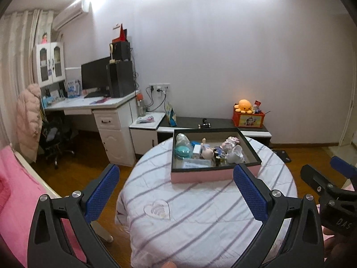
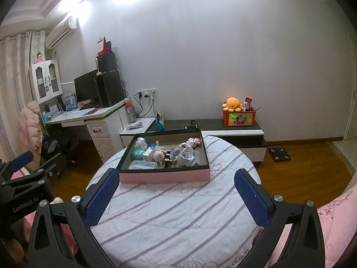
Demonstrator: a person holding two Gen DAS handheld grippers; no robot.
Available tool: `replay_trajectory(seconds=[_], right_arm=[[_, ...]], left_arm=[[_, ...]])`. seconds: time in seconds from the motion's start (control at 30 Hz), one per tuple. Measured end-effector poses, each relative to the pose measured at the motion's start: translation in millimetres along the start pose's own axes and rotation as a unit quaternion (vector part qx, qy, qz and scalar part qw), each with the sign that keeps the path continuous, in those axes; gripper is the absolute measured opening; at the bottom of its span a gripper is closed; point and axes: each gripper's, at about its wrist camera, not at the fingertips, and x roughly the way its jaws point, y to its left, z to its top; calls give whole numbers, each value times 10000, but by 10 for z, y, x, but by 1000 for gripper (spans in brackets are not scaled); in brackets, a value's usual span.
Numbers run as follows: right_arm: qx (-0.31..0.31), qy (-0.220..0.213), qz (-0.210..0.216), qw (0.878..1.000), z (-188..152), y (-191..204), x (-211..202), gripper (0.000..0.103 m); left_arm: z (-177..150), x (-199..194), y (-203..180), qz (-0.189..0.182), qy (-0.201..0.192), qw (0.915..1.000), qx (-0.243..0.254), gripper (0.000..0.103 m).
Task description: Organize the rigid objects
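Observation:
A pink box with a dark inside [image 1: 200,176] [image 2: 165,177] stands on the far half of a round table under a striped white cloth [image 1: 200,218] [image 2: 178,218]. It holds several small toys and figures: a teal round toy [image 1: 183,151], a pink pig figure [image 2: 158,156], a white cup-like piece [image 1: 236,154] [image 2: 187,156], a flat clear case [image 2: 142,164]. My left gripper [image 1: 176,192] is open and empty, short of the box. My right gripper [image 2: 176,195] is open and empty, just before the box's front wall. Each shows at the other view's edge.
A white desk with a monitor [image 1: 96,78] and black speakers stands at the left, with a chair and a pink coat [image 1: 29,120]. A low black-and-white cabinet [image 2: 234,131] behind the table carries an orange box with a plush octopus [image 2: 232,103]. Pink bedding [image 1: 15,192] lies at the near left.

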Motion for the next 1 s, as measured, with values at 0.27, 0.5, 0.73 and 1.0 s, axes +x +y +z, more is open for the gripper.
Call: replay_trajectory(seconds=[0.27, 0.5, 0.73, 1.0], right_arm=[[-147, -2, 23, 9999, -120, 123, -117, 103], [-221, -13, 34, 9997, -136, 188, -158, 103], [-245, 4, 16, 9997, -133, 218, -164, 103], [-264, 39, 1, 9996, -138, 223, -146, 103]], left_arm=[[-142, -144, 85, 52, 6, 9999, -92, 103], [-159, -195, 161, 51, -57, 9998, -163, 103], [-170, -189, 168, -33, 2, 9998, -213, 103], [-188, -128, 227, -191, 129, 9993, -290, 103]])
